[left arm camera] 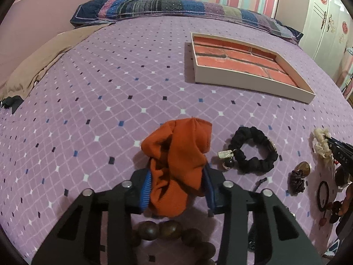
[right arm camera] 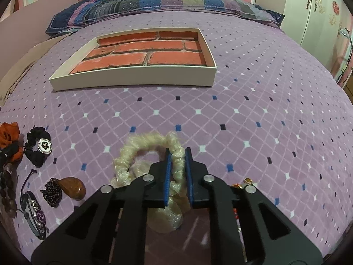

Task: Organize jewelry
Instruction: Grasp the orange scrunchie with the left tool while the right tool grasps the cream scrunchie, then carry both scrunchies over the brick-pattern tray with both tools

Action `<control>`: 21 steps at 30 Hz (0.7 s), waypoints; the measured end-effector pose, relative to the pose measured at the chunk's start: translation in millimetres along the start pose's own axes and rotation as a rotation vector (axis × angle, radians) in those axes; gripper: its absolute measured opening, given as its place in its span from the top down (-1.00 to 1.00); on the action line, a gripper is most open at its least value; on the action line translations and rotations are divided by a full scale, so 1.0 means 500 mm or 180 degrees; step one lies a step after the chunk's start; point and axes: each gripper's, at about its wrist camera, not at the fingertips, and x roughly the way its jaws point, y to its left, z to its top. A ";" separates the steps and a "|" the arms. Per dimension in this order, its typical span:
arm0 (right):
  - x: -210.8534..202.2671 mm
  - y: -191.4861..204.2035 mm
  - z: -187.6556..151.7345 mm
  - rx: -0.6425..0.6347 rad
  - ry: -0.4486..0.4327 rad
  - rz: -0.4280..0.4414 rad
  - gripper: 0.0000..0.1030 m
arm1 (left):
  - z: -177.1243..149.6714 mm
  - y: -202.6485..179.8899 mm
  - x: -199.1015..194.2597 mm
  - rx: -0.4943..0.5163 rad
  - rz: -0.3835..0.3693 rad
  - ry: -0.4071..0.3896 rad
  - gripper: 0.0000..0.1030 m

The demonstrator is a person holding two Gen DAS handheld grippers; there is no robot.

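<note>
Lying between right tongs (right arm camera: 178, 172): cream scrunchie (right arm camera: 141, 154) (pinched)

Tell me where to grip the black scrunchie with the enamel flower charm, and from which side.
Grip the black scrunchie on its plain fabric band opposite the flower charm, coming from above with one finger inside the ring and one outside. It lies flat on the bedspread, so the soft ruffled band should pinch easily; the hard charm would likely slip between the pads.
</note>
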 end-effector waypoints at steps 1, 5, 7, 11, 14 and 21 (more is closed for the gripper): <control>-0.004 -0.003 0.002 0.0010 -0.0010 0.0014 0.77 | 0.002 0.000 -0.002 -0.0004 0.0009 -0.0005 0.27; -0.023 -0.016 0.015 0.0044 -0.0106 0.0008 0.77 | 0.012 0.006 -0.020 -0.0038 0.0041 -0.0091 0.28; -0.030 -0.023 0.020 0.0071 -0.0123 0.0028 0.77 | 0.017 0.007 -0.030 -0.0049 0.0037 -0.0130 0.28; -0.043 -0.029 0.035 0.0057 -0.0182 0.0047 0.77 | 0.032 0.002 -0.047 -0.0034 0.0042 -0.0215 0.28; -0.052 -0.032 0.049 0.0063 -0.0241 0.0075 0.77 | 0.051 -0.003 -0.055 -0.0036 0.0009 -0.0255 0.28; -0.060 -0.031 0.104 0.0033 -0.0362 0.0122 0.77 | 0.105 -0.030 -0.058 0.0022 -0.0036 -0.0344 0.28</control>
